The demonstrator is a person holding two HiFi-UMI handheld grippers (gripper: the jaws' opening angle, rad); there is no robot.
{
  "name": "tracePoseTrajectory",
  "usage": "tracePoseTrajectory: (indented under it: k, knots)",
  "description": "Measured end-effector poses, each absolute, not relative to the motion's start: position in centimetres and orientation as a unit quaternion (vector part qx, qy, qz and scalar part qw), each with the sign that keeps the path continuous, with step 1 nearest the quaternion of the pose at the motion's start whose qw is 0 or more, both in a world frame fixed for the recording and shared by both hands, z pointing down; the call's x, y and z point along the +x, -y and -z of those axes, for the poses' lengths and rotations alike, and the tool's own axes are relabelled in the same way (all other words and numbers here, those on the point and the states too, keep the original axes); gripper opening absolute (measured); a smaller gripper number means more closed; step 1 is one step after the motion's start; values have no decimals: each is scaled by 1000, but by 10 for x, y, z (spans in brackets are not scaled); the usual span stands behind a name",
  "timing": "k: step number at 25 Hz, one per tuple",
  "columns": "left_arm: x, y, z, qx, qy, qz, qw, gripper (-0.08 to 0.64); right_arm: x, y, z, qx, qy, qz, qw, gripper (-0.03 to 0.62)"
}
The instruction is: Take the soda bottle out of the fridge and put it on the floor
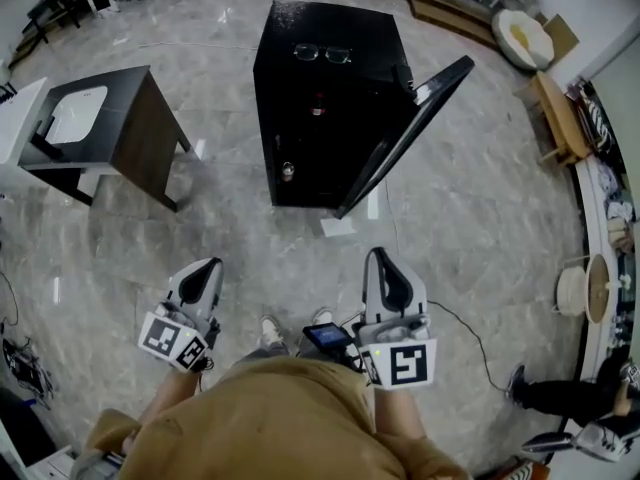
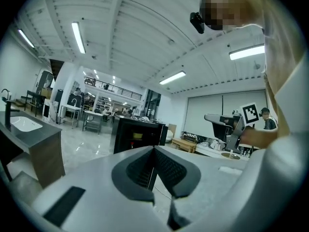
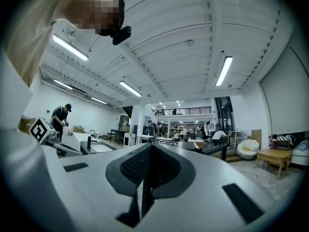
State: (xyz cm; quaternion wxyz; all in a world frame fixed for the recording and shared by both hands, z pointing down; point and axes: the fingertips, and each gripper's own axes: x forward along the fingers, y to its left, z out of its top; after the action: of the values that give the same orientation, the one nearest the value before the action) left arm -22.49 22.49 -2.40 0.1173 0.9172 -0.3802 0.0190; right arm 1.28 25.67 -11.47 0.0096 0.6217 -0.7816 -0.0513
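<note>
A black mini fridge point(image 1: 320, 88) stands on the marble floor ahead of me, its door point(image 1: 405, 133) swung open to the right. Inside its dark cavity I make out a small red-topped item point(image 1: 317, 108) and a shiny round item point(image 1: 287, 171) lower down; which one is the soda bottle I cannot tell. My left gripper point(image 1: 207, 266) and right gripper point(image 1: 384, 256) are held low in front of my body, well short of the fridge, both shut and empty. The left gripper view shows the shut left gripper point(image 2: 154, 150) and the fridge point(image 2: 137, 135) beyond it. In the right gripper view, the right gripper point(image 3: 151, 148) also has its jaws together.
A pair of glasses point(image 1: 322, 54) lies on the fridge top. A dark table with a white sink point(image 1: 110, 118) stands at the left. A white sheet point(image 1: 338, 226) lies on the floor by the door. A cable point(image 1: 470, 338) runs right, toward another person's feet point(image 1: 560, 398).
</note>
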Motion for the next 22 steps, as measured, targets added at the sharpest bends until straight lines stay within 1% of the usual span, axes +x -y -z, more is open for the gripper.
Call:
tracePoseTrajectory:
  k: [5,10,13,22]
  knots:
    - [-212,-230,30,908,402,-23,116,2,33,-260,116,610,791,50,5,2]
    - [-176,-234,47,902,419,-15,104,2,66,-261,124,600,798,36,-35,2]
    - [-163,-235,54,894,437,-2,98,2,80,-263,122,585,809,40,-40,2]
    - [-150,-242,57,883,461,-3,92,2,105,-266,118,574,816,41,-52,2]
